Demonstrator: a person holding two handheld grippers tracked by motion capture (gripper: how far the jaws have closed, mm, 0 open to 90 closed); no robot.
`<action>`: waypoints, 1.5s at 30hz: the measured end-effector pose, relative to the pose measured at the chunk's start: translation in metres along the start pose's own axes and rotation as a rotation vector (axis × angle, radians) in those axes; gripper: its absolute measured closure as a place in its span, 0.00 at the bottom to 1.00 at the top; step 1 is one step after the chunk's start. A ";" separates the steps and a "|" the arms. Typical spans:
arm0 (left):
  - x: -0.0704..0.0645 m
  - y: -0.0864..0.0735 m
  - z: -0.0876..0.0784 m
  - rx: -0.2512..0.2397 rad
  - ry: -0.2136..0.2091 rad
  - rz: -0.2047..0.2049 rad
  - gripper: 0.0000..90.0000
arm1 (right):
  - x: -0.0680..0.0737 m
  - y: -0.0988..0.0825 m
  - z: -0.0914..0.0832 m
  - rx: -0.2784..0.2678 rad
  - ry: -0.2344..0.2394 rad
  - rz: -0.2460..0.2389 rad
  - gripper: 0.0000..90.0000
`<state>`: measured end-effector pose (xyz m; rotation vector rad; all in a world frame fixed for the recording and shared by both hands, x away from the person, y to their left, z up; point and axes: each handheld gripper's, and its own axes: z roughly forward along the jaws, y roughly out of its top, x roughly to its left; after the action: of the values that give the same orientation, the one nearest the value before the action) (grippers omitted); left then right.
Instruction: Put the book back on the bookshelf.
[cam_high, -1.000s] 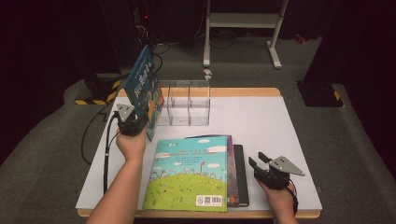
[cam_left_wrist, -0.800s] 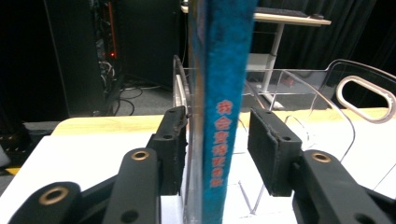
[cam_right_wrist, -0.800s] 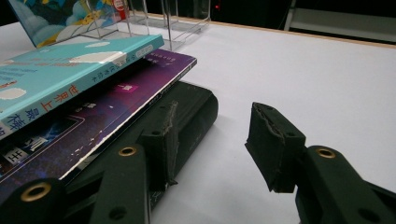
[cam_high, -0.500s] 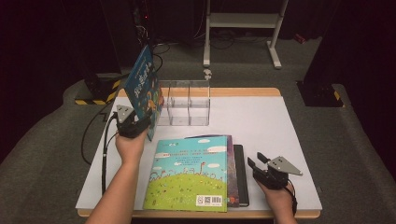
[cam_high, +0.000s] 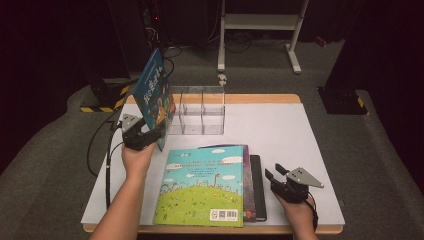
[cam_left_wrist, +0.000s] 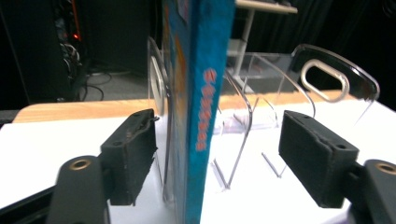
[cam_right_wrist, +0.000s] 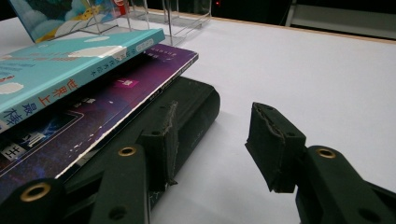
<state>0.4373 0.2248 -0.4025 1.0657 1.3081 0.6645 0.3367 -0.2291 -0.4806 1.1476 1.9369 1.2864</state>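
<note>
Standing upright at the table's (cam_high: 300, 130) far left, the blue book (cam_high: 155, 95) leans in the left end of the clear rack (cam_high: 202, 115); left gripper (cam_high: 145, 137) at its lower edge, jaws just been opening, book between them but pads off it. Middle front: stack of three books, green-cover book (cam_high: 205, 187) on top, purple one (cam_right_wrist: 116, 93) under it, black one (cam_high: 256, 185) at bottom. Right gripper (cam_high: 276, 175) spread, empty, just right of the stack

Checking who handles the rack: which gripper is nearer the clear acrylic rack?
Left. The left gripper sits at the clear acrylic rack, jaws either side of the blue book; the right gripper rests far off.
</note>
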 end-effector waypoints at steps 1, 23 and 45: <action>0.001 -0.001 -0.002 0.010 -0.005 0.004 0.28 | 0.000 0.000 0.000 0.001 0.000 -0.003 0.58; 0.021 -0.018 -0.033 0.109 -0.003 0.036 0.21 | 0.001 0.000 0.000 0.004 -0.003 -0.011 0.58; 0.020 -0.077 -0.067 0.353 -0.050 0.009 0.20 | 0.004 0.001 0.001 0.014 -0.003 -0.015 0.54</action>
<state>0.3629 0.2275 -0.4758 1.3635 1.4092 0.4173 0.3356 -0.2249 -0.4803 1.1396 1.9517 1.2648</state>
